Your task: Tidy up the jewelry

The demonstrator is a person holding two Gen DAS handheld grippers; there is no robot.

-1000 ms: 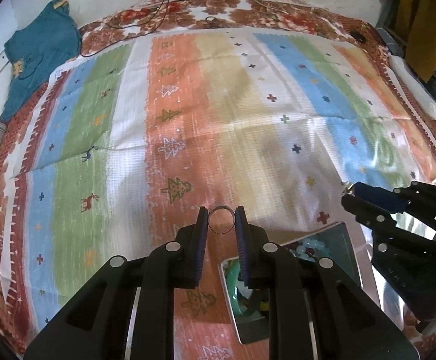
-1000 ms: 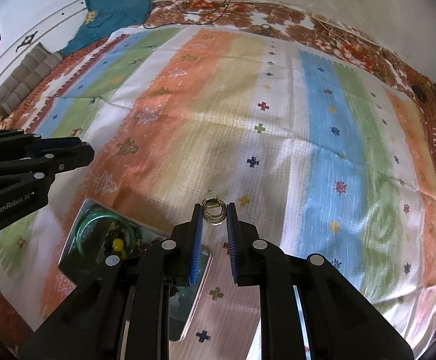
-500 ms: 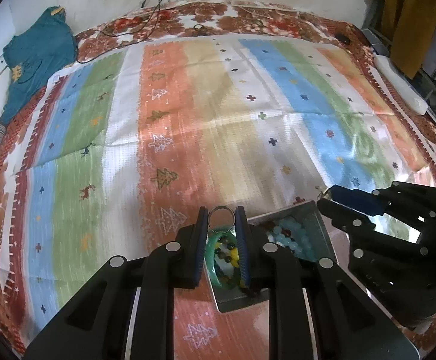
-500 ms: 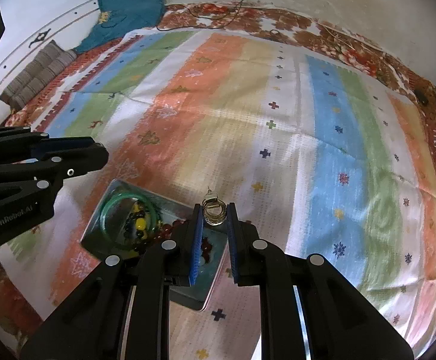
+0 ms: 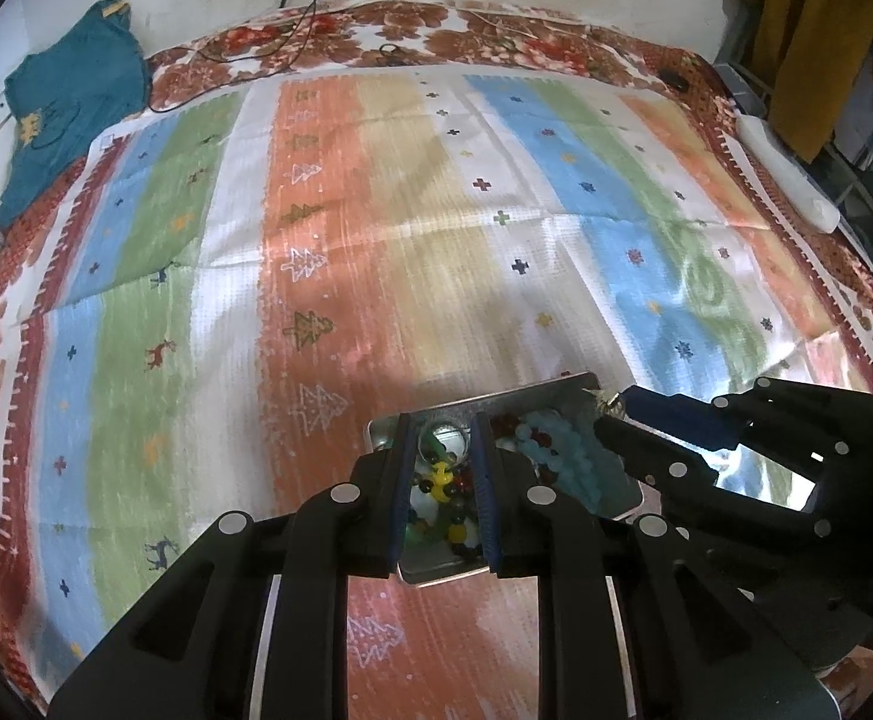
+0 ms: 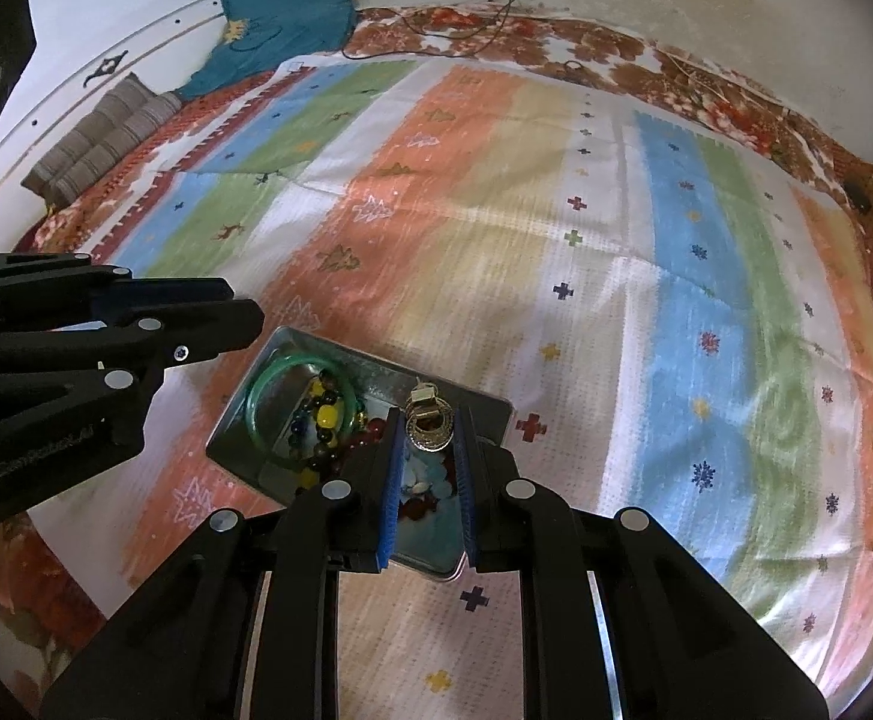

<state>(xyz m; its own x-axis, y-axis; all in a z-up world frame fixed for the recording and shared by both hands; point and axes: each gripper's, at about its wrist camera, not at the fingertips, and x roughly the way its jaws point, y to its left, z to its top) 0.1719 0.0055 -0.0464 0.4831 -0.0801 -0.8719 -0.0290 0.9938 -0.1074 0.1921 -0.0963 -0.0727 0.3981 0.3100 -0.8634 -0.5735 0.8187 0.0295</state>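
1. My left gripper (image 5: 443,438) has its jaws pinched on a thin silver ring (image 5: 449,431), which sits at the fingertips in the lower centre of the left wrist view, right over the metal tray (image 5: 532,399).
2. My right gripper (image 6: 429,429) has its jaws clamped on a bunch of gold hoop earrings (image 6: 430,425); in the right wrist view they hang at the tips, over the far part of the tray (image 6: 484,405).
3. The tray rests on the striped bed cover (image 5: 376,252) and already holds a green bangle (image 6: 268,384), a beaded bracelet (image 6: 322,420) with yellow beads, and pale blue beads (image 5: 562,456).
4. Risk: both pieces are held only by their edges. If I let go while off-centre, the ring could bounce off the rim and roll onto the cover, where the busy pattern would hide it.
5. Risk: the two grippers are close together above one small tray; lowering both at once could knock them together or tip the tray.
6. Risk: the earrings may snag on the beads or cling to a pad on release.
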